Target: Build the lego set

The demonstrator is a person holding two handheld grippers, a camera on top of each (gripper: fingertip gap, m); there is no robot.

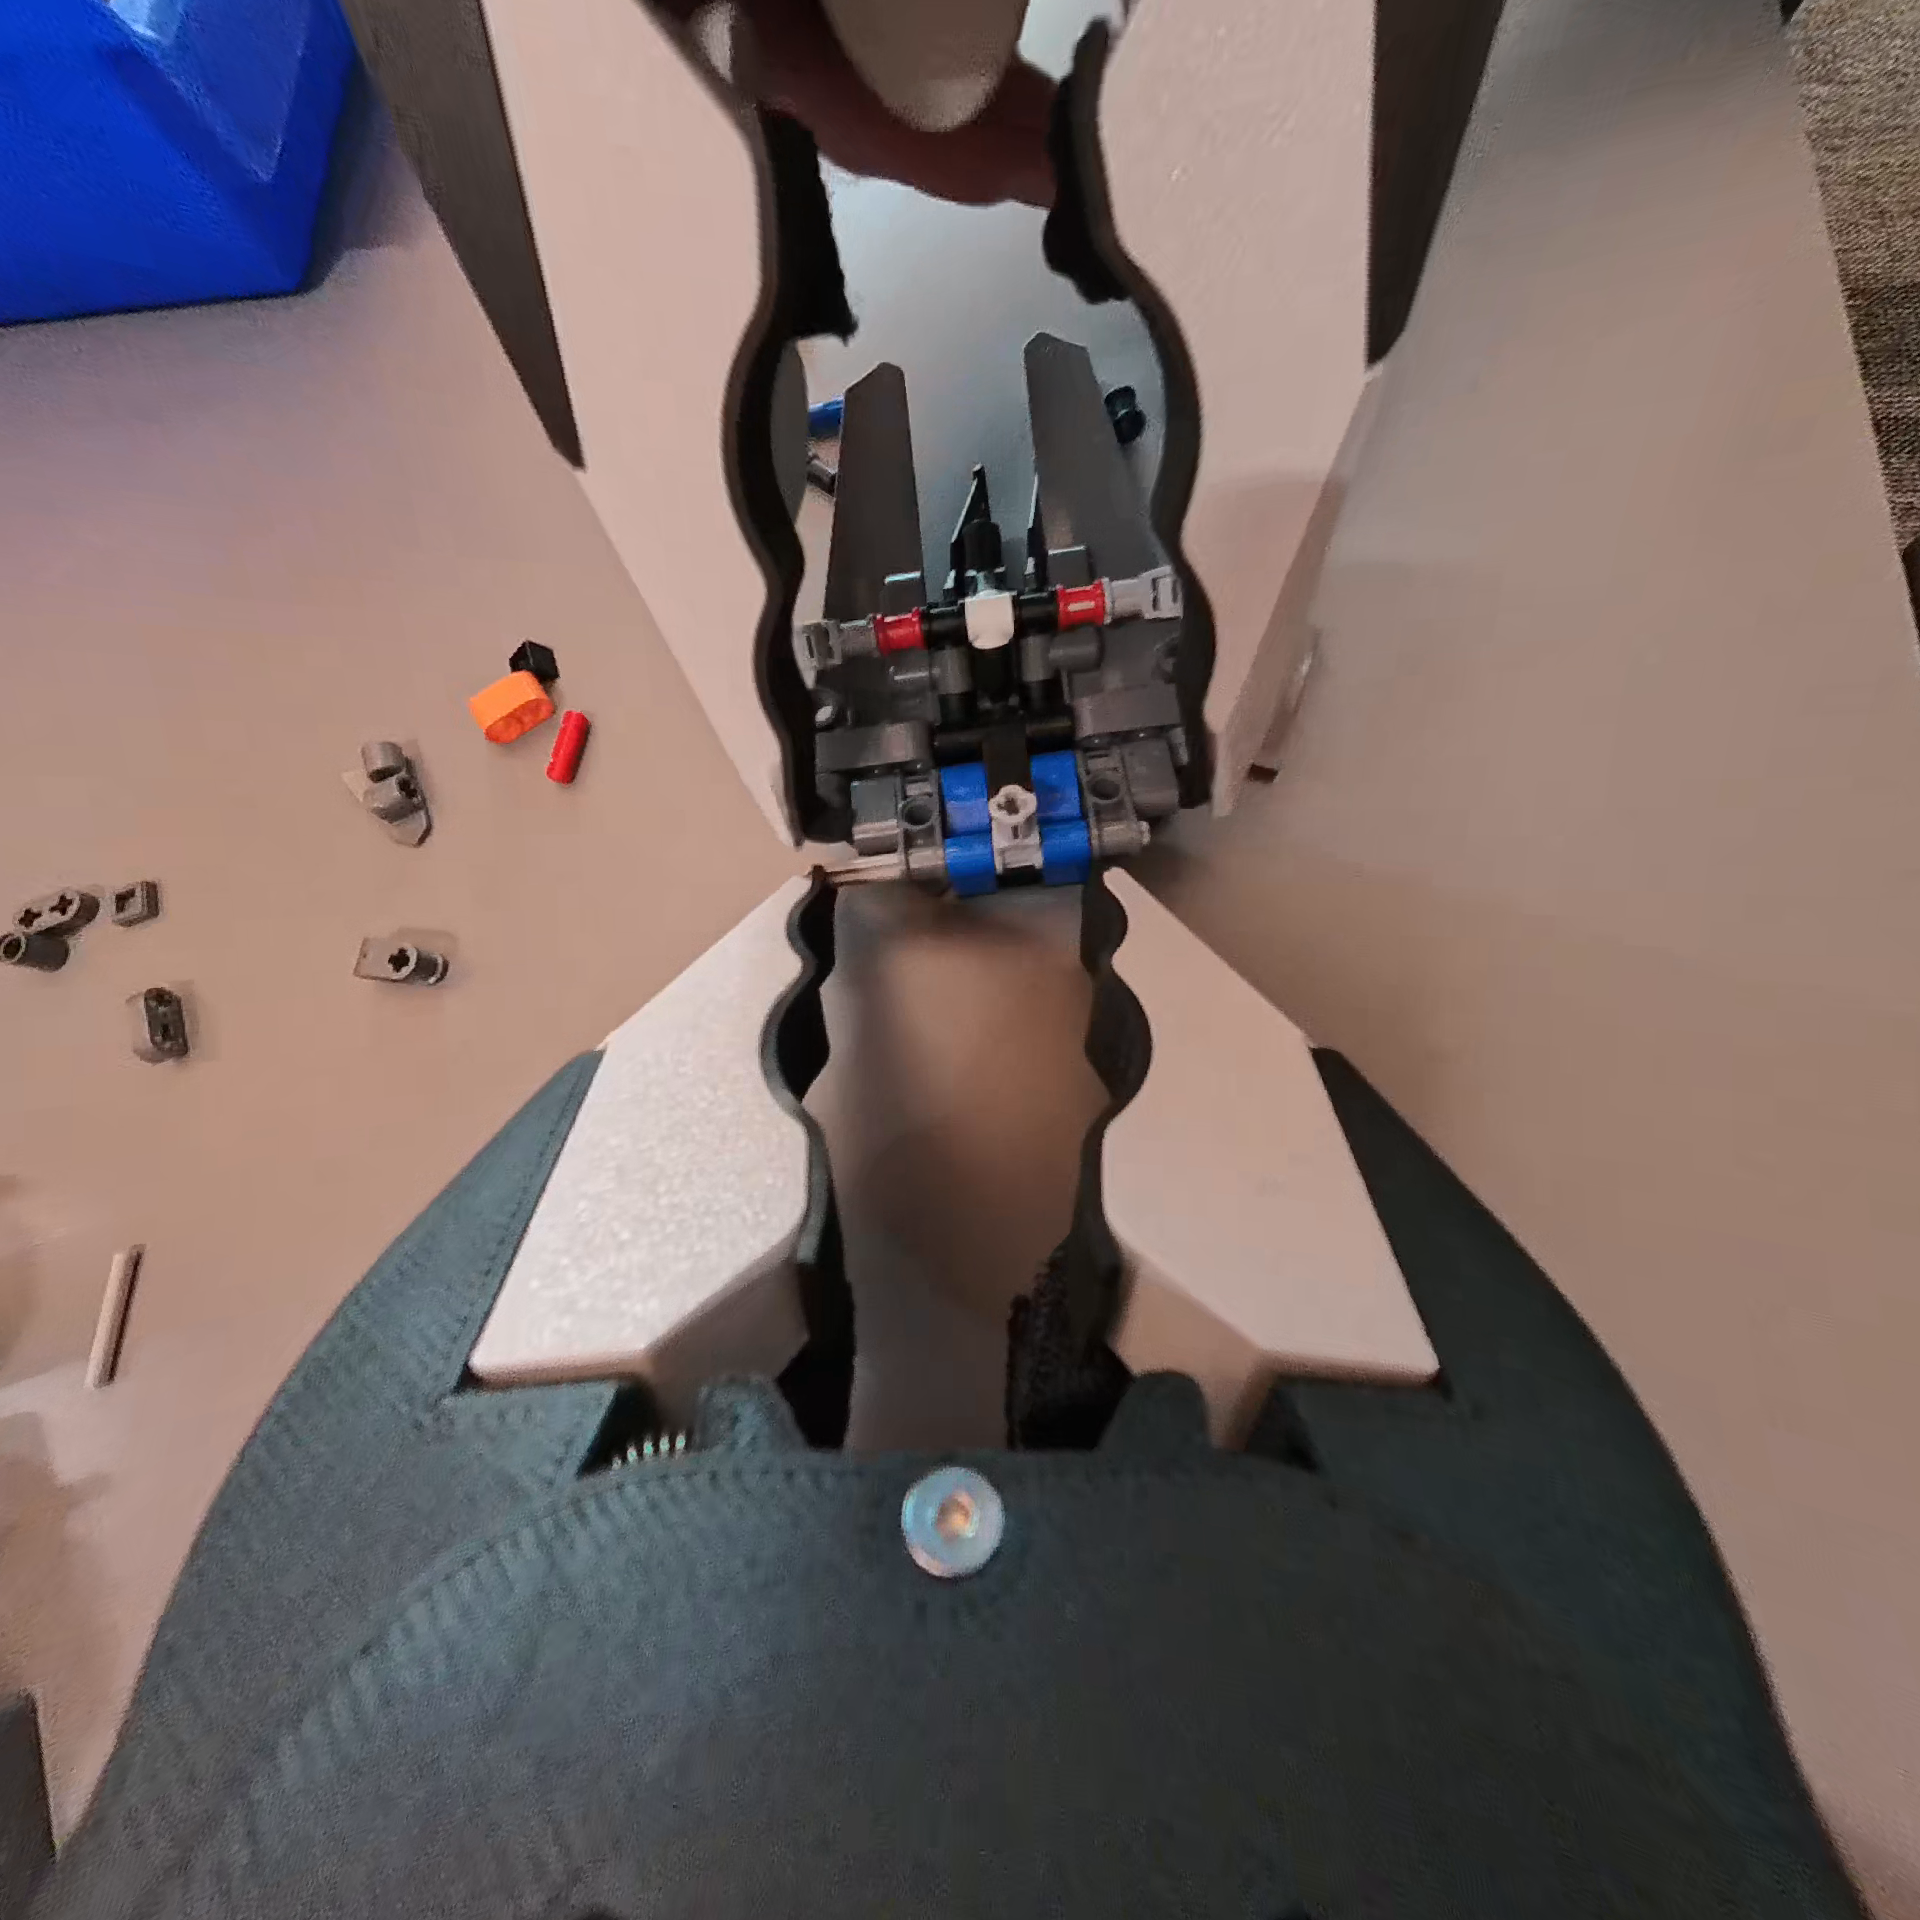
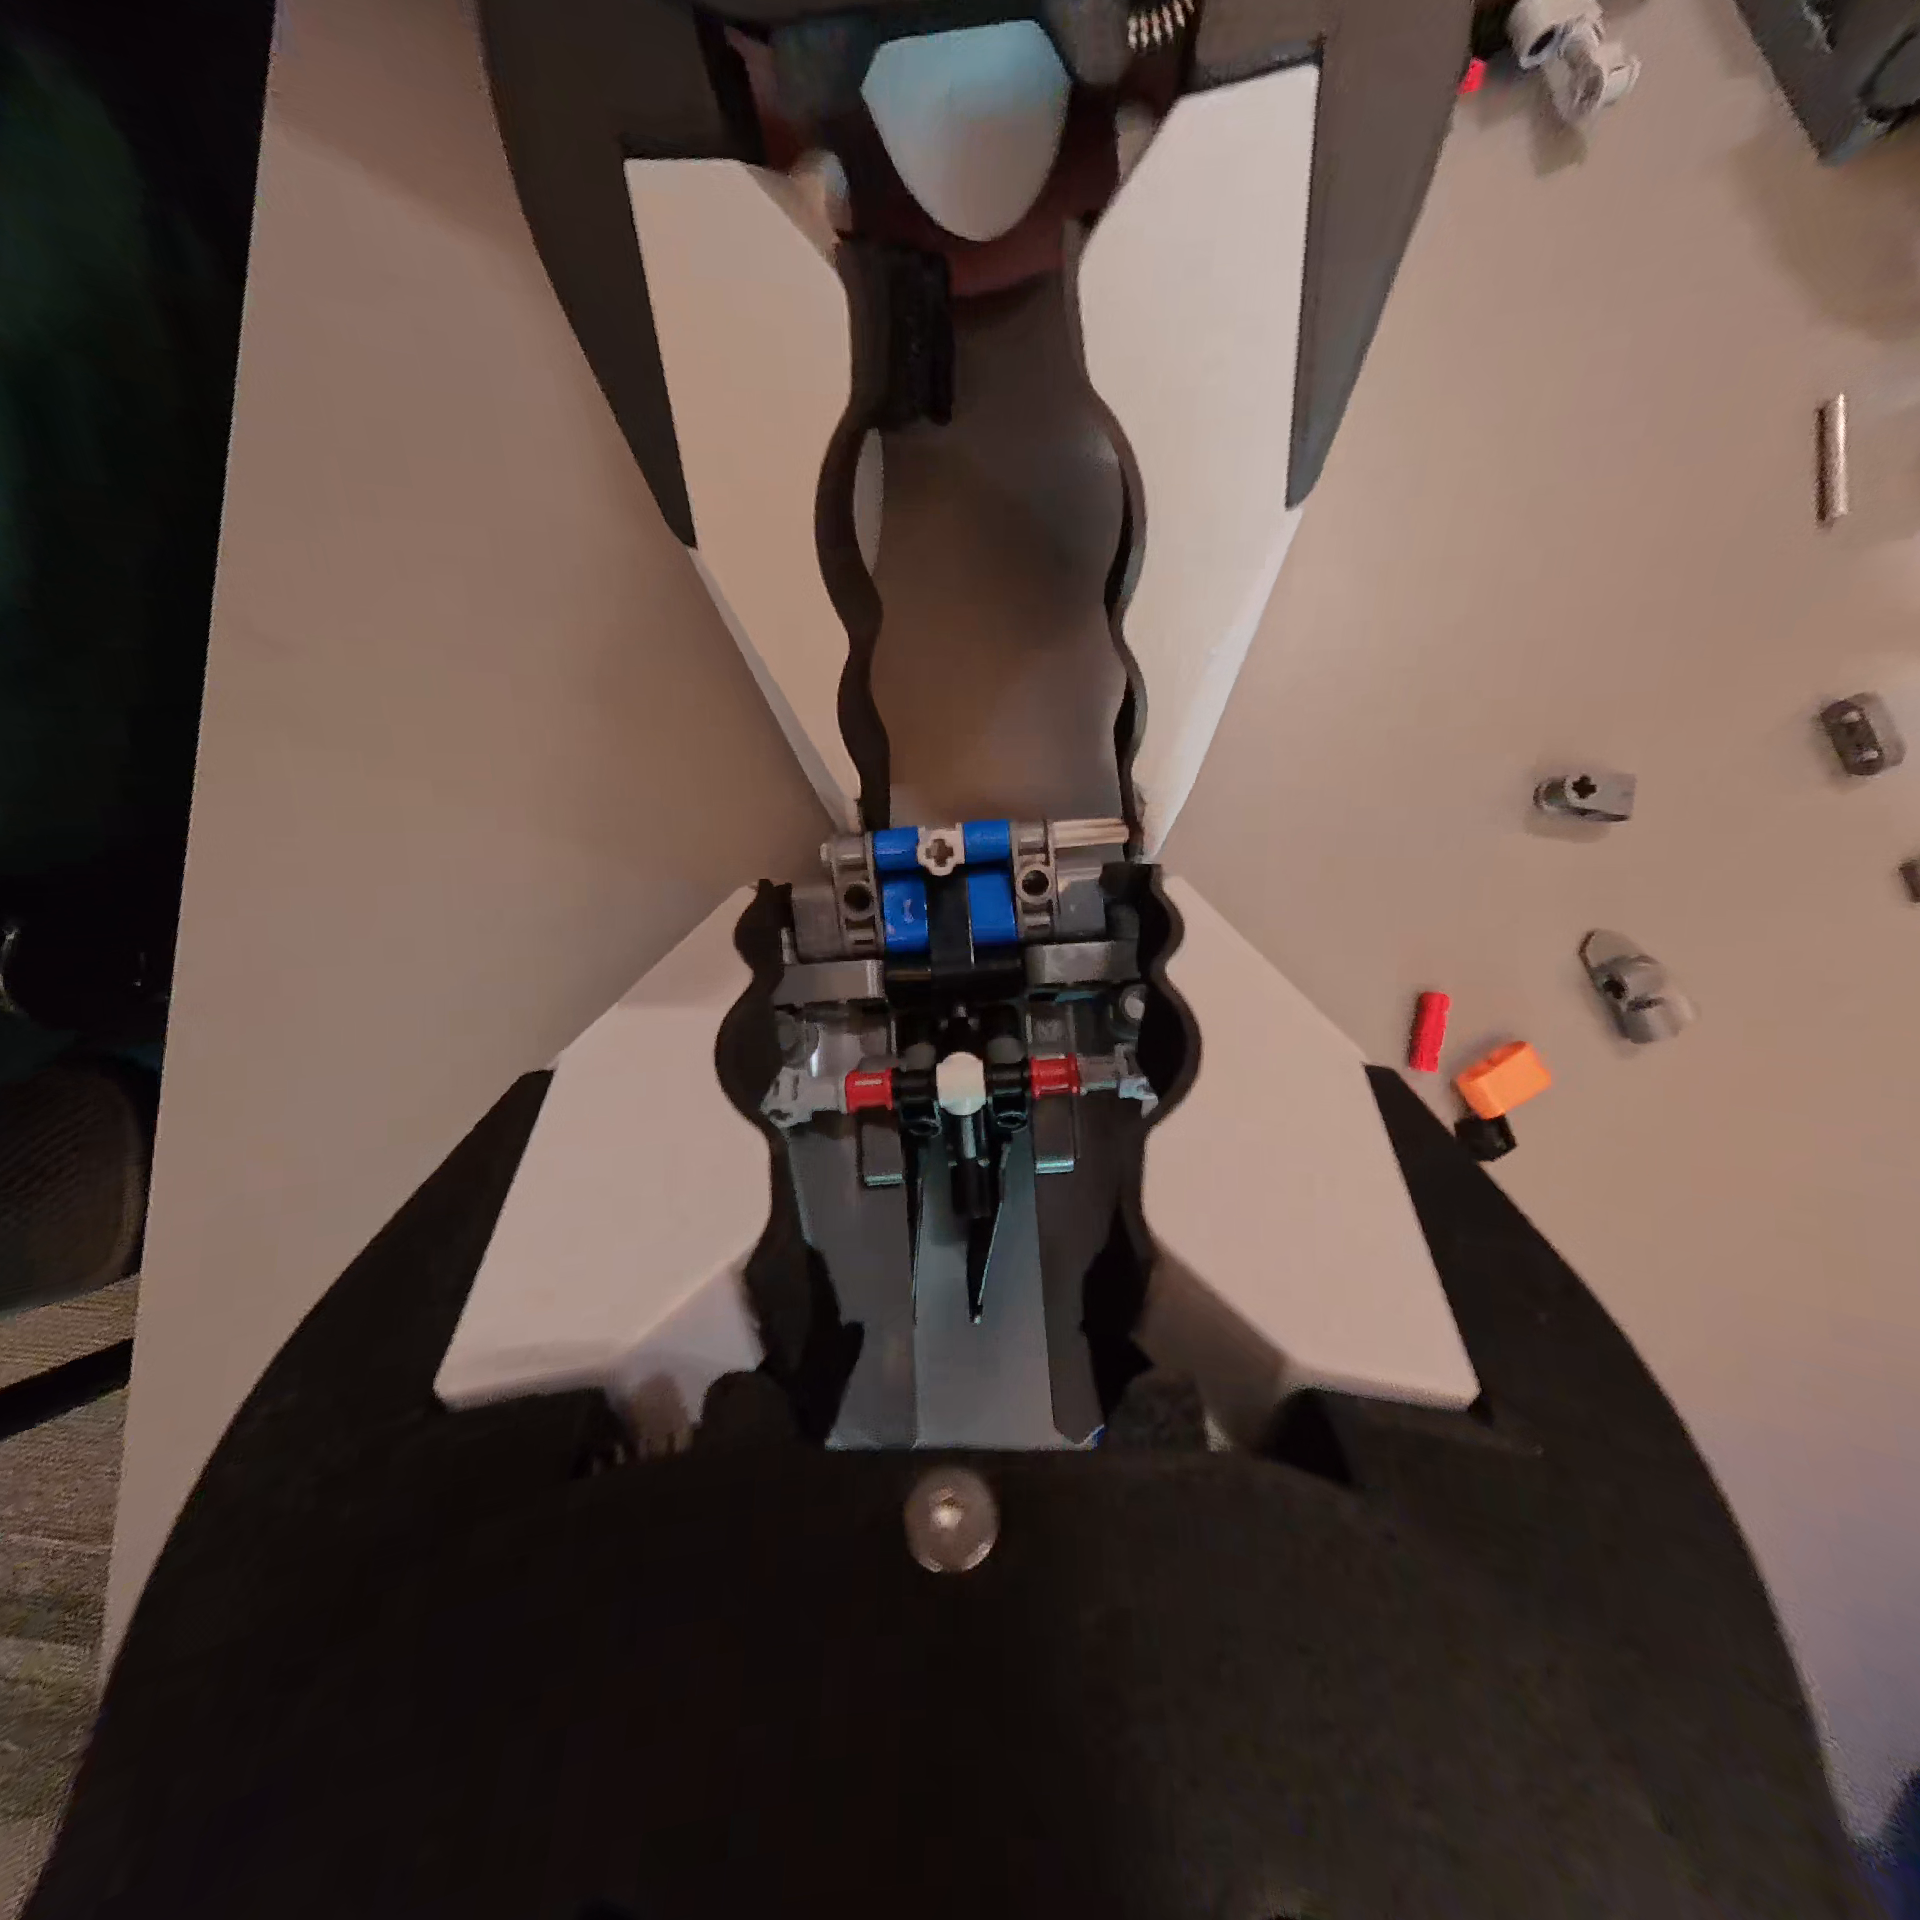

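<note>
We are working over a pale surface point(image 1: 260, 1091) with no writing readable on anything. Our right hand-held gripper point(image 2: 951, 904) is clamping the lego model point(image 2: 951, 1029) by its sides; our left hand-held gripper point(image 1: 951, 883) is meeting its blue end, grip unclear. Farther off, an orange piece point(image 1: 509, 707) and grey connectors point(image 1: 390, 790) are lying loose, a blue bin point(image 1: 156, 156) beyond.

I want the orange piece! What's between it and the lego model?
One of the fingers of the right gripper, which holds the lego model, blocks the orange piece; the right wrist view shows it.
</note>
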